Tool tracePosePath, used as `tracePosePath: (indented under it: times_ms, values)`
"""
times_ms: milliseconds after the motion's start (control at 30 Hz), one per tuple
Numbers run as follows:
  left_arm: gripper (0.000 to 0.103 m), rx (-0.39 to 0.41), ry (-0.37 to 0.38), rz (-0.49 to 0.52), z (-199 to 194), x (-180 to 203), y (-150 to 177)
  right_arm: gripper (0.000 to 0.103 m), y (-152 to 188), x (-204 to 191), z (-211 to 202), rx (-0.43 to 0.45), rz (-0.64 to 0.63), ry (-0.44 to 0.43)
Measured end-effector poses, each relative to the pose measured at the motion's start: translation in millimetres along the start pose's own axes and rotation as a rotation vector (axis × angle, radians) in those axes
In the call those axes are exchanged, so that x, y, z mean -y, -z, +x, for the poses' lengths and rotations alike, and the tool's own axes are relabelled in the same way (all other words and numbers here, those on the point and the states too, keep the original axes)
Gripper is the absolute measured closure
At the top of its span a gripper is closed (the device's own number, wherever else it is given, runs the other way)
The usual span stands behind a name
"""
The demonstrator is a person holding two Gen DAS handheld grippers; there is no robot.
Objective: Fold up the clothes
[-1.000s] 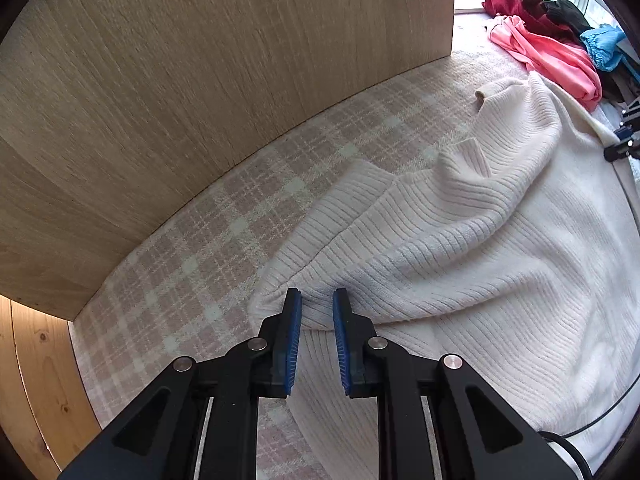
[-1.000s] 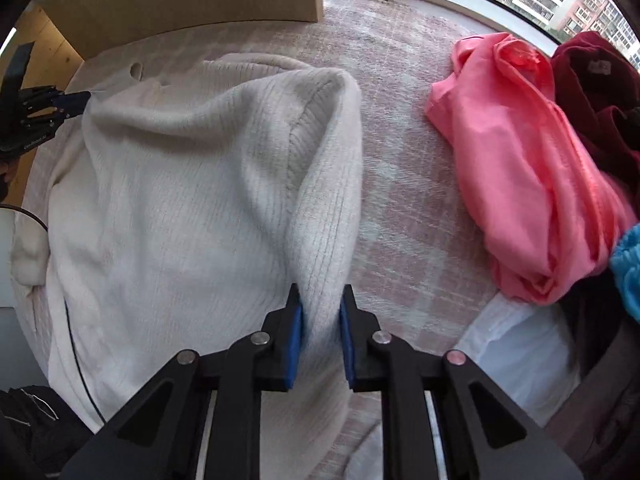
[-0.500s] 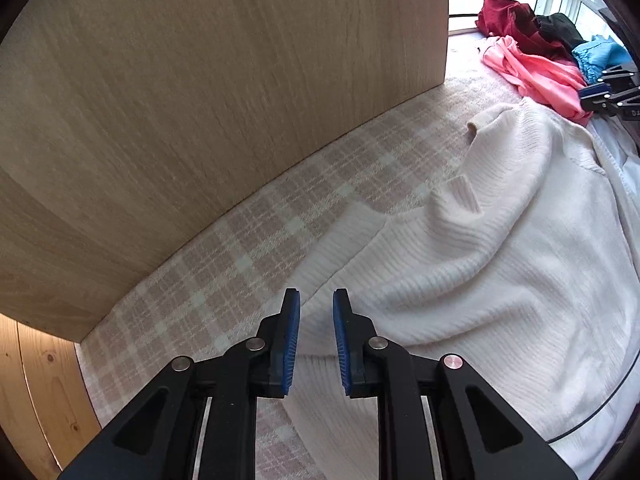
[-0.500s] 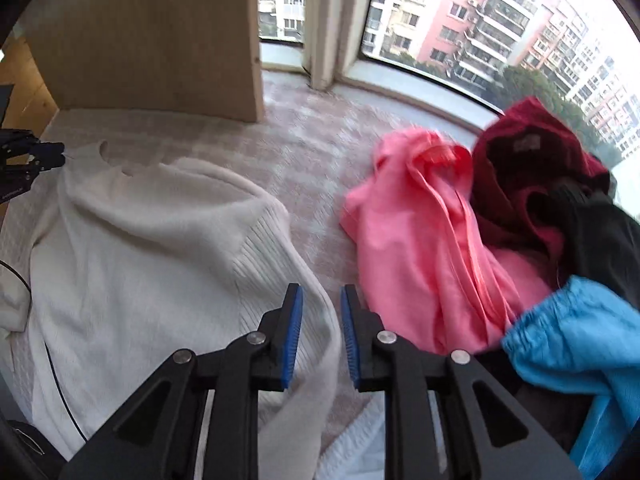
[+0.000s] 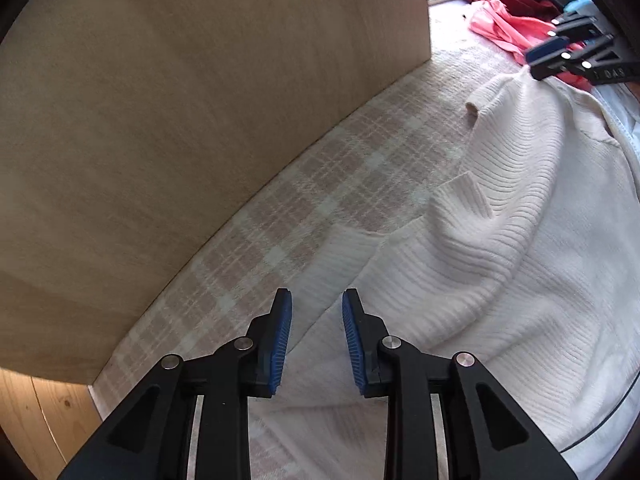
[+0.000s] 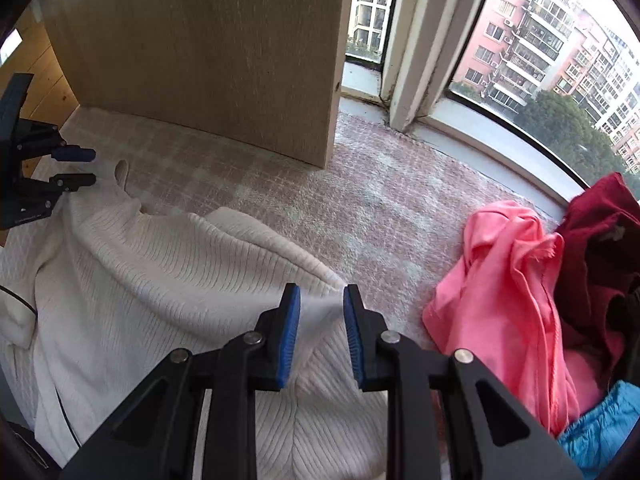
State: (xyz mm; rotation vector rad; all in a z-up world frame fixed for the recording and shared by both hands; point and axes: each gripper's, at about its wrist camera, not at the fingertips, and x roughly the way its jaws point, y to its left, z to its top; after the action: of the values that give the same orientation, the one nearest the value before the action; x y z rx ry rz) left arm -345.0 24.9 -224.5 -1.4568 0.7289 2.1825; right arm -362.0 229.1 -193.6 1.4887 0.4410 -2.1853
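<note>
Checked bedding (image 5: pixel 304 216) runs under a tall wood panel (image 5: pixel 200 120), with a window (image 6: pixel 540 60) beyond. On it lies the cream sweater (image 5: pixel 520 260), rumpled, one ribbed flap turned over near the middle, neither flat nor in a neat fold that I can read.

My left gripper (image 5: pixel 316 332) has its jaws parted with nothing between them; knit and bedding show in the gap. My right gripper (image 6: pixel 322 320) also stands parted, a bright peak of knit showing in its gap. I can't tell whether the pads touch it.

Risks, as I judge them: the knit is thick and slack, so a bite at that peak could catch only one layer, and the rest would sag and skew any fold. A thin black cable (image 5: pixel 600 428) crosses the sweater at 4 o'clock in the left view; it could snag. The pink garment (image 6: pixel 500 300) lies close at 3 o'clock in the right view and could get dragged in.

Only the right view shows the window, the whole clothes pile, and the left gripper near the sweater's far edge at 9 o'clock. Only the left view shows the turned flap.
</note>
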Motion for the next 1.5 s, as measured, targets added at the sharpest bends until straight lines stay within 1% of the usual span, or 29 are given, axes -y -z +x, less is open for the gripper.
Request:
tracePosePath:
  times_ms: [67,133,167,200,267,333,400,500,567,633,700,733,800,900,967,1033,1100,1133,1167,1200,1300,1333,1367,1433,1467,1500]
  values:
    - [0.078,0.030,0.001,-0.051,-29.1,-4.2,22.5,0.081,29.9,-3.3,-27.9,0.018,-0.004,-0.038]
    - [0.078,0.052,-0.004,-0.069,-64.0,4.9,54.1,0.079,74.0,-10.2,-49.6,0.007,-0.002,-0.036]
    - [0.078,0.063,-0.007,-0.077,-81.5,9.4,69.8,0.077,96.5,-13.8,-60.2,0.000,0.000,-0.033]
    - [0.077,0.068,-0.006,-0.084,-98.2,18.6,88.2,0.073,119.1,-17.4,-70.8,-0.007,0.001,-0.030]
    - [0.075,0.053,0.018,-0.079,-124.5,37.5,119.5,0.072,167.9,-21.6,-83.5,-0.032,0.025,-0.042]
    - [0.074,0.025,0.046,-0.061,-143.6,68.8,155.6,0.071,217.5,-24.5,-95.5,-0.058,0.059,-0.066]
    - [0.074,-0.003,0.099,-0.052,-155.5,106.1,190.0,0.071,262.5,-31.3,-105.2,-0.077,0.118,-0.127]
    - [0.074,-0.045,0.187,-0.046,-164.1,167.2,241.8,0.071,313.8,-51.7,-114.4,-0.083,0.151,-0.196]
    - [0.074,-0.067,0.230,-0.007,-162.8,203.7,262.0,0.071,335.6,-68.3,-119.4,-0.069,0.152,-0.244]
    - [0.074,-0.076,0.266,0.025,-160.3,235.6,271.9,0.071,347.0,-82.7,-119.9,-0.055,0.150,-0.282]
    - [0.074,-0.076,0.302,0.042,-161.3,253.9,277.0,0.071,353.6,-92.2,-116.0,-0.072,0.132,-0.245]
    - [0.074,-0.077,0.300,0.057,-158.3,261.9,277.5,0.071,356.7,-96.7,-113.9,-0.082,0.121,-0.223]
    - [0.074,-0.082,0.293,0.077,-153.8,272.4,277.4,0.071,360.8,-104.3,-109.6,-0.098,0.103,-0.193]
    - [0.074,-0.081,0.325,0.084,-146.4,281.1,274.0,0.071,362.8,-112.4,-103.3,-0.119,0.078,-0.172]
    - [0.074,-0.088,0.313,0.094,-141.9,284.8,271.7,0.071,364.2,-117.8,-99.0,-0.132,0.062,-0.158]
    - [0.075,-0.094,0.315,0.090,-139.7,285.4,269.6,0.072,365.5,-123.2,-94.8,-0.146,0.045,-0.145]
    - [0.078,-0.098,0.325,0.080,-138.9,284.0,267.5,0.088,367.1,-122.0,-95.2,-0.163,0.034,-0.118]
    - [0.086,-0.101,0.324,0.075,-138.5,282.9,266.5,0.089,368.1,-117.6,-96.2,-0.170,0.051,-0.125]
    - [0.089,-0.105,0.323,0.070,-138.3,281.5,265.6,0.096,369.1,-112.7,-97.1,-0.177,0.072,-0.134]
    - [0.091,-0.107,0.323,0.064,-138.2,279.8,264.7,0.098,370.3,-107.3,-100.4,-0.178,0.080,-0.112]
    - [0.091,-0.101,0.332,0.048,-141.6,274.4,263.2,0.098,377.2,-83.0,-116.9,-0.174,0.102,-0.010]
    - [0.092,-0.098,0.333,0.043,-143.2,272.3,263.2,0.098,381.2,-67.6,-125.1,-0.167,0.134,0.036]
    - [0.092,-0.095,0.336,0.039,-144.7,270.3,263.4,0.098,385.4,-49.4,-133.4,-0.159,0.177,0.104]
    - [0.092,-0.088,0.346,0.033,-147.6,266.5,264.7,0.097,391.3,-18.4,-150.1,-0.131,0.260,0.156]
    - [0.092,-0.084,0.356,0.025,-148.9,264.4,265.4,0.096,392.8,-9.7,-156.8,-0.124,0.307,0.118]
    - [0.092,-0.082,0.368,0.017,-149.7,262.3,266.1,0.090,390.7,-16.0,-158.0,-0.126,0.315,0.078]
